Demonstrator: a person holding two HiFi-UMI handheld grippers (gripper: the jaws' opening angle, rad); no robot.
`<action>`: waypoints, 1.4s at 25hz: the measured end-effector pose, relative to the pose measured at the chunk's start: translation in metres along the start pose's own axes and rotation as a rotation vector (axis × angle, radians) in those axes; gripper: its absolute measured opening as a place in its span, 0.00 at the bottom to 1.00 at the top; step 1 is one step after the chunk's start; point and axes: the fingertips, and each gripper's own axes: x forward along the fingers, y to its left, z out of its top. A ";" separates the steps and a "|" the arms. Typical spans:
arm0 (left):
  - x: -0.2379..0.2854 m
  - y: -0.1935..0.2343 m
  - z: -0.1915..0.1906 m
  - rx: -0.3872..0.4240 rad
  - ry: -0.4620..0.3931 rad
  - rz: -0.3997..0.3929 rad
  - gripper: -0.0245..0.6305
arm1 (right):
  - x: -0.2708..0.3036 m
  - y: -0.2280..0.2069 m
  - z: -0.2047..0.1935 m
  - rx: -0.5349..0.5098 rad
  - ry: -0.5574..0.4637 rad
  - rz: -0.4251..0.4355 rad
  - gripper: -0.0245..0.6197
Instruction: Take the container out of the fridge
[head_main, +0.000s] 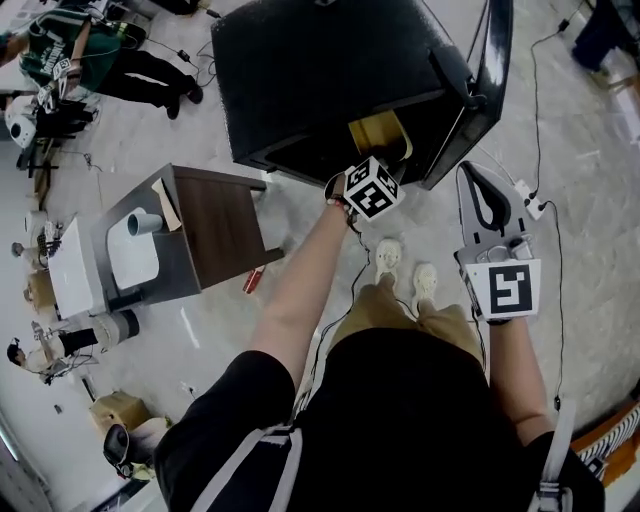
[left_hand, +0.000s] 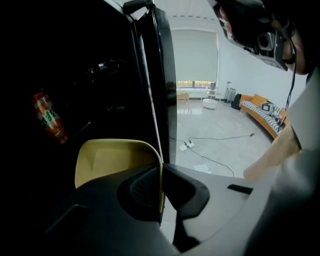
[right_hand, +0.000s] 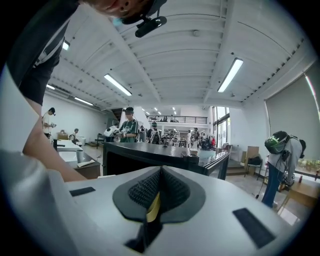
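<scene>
The black fridge (head_main: 330, 70) stands open, its door (head_main: 492, 85) swung out to the right. A yellow container (head_main: 378, 133) sits at the mouth of the fridge, partly inside. My left gripper (head_main: 368, 170) reaches to it, and in the left gripper view the left gripper (left_hand: 161, 172) is shut on the thin side wall of the yellow container (left_hand: 107, 157). My right gripper (head_main: 468, 170) hangs shut beside the door's lower edge. In the right gripper view the right gripper (right_hand: 160, 171) points over the fridge top (right_hand: 150, 150); a thin yellow sliver shows between its pads.
A red-labelled bottle (left_hand: 47, 119) stands deep in the dark fridge. A brown side table (head_main: 215, 225) with a cup (head_main: 143, 221) stands to the left. A power strip (head_main: 528, 197) and cables lie on the floor at right. People stand at the far left.
</scene>
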 end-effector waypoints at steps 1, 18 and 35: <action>-0.007 -0.006 0.005 -0.023 -0.026 0.003 0.07 | -0.004 0.001 0.001 0.001 -0.004 0.006 0.09; -0.160 -0.111 0.097 -0.244 -0.395 0.155 0.07 | -0.082 0.013 0.026 0.009 -0.079 0.126 0.09; -0.321 -0.157 0.150 -0.253 -0.701 0.474 0.07 | -0.117 0.070 0.069 0.023 -0.194 0.263 0.09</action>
